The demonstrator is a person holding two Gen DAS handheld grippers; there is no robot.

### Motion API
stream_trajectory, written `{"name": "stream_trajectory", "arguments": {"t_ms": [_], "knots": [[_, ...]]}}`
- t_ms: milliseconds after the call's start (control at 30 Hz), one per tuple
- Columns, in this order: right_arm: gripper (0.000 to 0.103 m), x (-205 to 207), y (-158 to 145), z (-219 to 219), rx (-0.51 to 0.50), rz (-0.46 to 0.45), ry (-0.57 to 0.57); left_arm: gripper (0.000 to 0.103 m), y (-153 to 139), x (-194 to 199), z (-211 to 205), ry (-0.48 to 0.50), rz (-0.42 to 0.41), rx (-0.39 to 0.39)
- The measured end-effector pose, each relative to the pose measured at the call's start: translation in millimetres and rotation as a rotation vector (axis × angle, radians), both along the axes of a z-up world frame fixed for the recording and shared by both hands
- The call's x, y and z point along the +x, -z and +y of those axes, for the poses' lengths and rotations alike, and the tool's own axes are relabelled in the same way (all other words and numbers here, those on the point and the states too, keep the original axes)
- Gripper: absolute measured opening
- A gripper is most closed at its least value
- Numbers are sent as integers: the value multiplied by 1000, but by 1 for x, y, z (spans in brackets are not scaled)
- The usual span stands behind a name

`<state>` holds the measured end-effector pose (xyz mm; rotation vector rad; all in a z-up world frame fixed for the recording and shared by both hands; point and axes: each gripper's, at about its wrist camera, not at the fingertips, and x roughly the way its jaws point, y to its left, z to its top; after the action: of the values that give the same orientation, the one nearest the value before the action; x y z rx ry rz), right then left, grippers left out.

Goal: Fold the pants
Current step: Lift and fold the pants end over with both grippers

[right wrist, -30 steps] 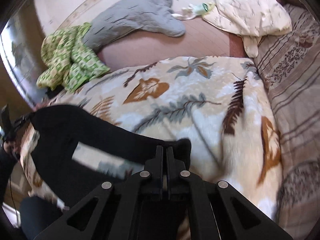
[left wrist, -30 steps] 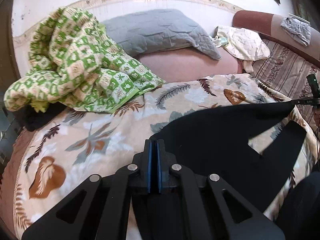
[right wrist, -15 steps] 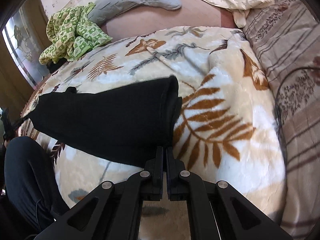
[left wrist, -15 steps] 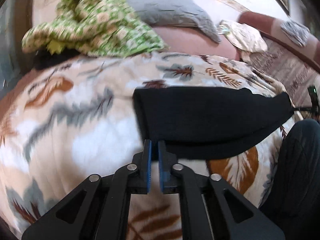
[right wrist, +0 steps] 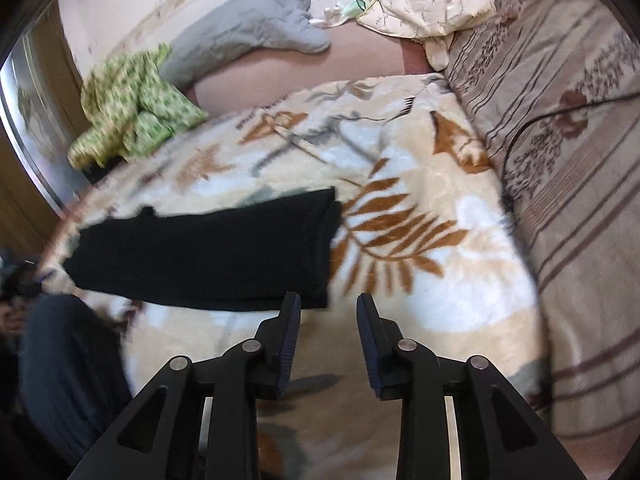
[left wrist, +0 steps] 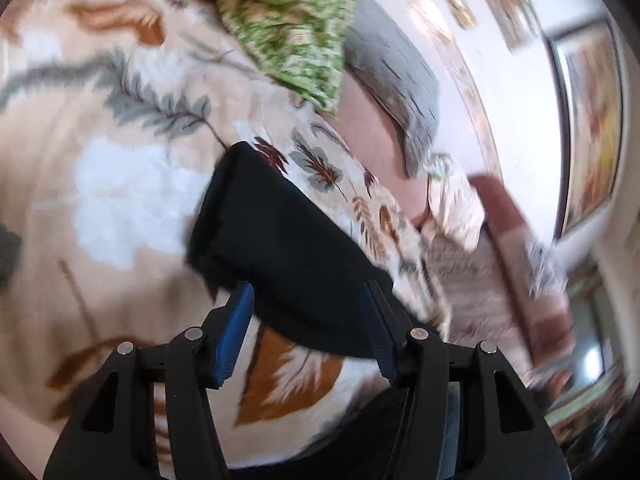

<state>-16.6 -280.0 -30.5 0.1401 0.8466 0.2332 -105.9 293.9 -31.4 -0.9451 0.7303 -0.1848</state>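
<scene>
My left gripper has its jaws opening, blue pads well apart; the near edge of the black pants shows between the fingertips, but the pads do not press on it. The pants lie folded into a long dark band on the leaf-print blanket, stretching ahead of this gripper and off to its right. Far ahead is a green checked cloth, with a grey pillow to its right.

My right gripper is also opening, with only blanket between its pads. The pants lie just ahead and to the left of it, their folded end near my left fingertip, not touching as far as I can tell. A striped bedcover runs along the right.
</scene>
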Motion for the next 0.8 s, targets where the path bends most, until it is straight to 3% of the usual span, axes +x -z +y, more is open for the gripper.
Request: {"name": "stream_trajectory", "arguments": {"t_ms": [133, 200, 333, 533, 800], "knots": [[30, -1, 2, -15, 288, 27, -7, 53, 21, 18, 14, -91, 80, -140], [33, -1, 8, -32, 472, 36, 36, 53, 26, 21, 16, -106, 91, -146], [41, 1, 32, -59, 739, 83, 187, 53, 28, 18, 14, -115, 82, -127], [48, 20, 57, -55, 865, 160, 215, 54, 31, 18, 18, -120, 68, -137], [48, 37, 63, -39, 853, 188, 183, 54, 33, 16, 19, -121, 63, -142]]}}
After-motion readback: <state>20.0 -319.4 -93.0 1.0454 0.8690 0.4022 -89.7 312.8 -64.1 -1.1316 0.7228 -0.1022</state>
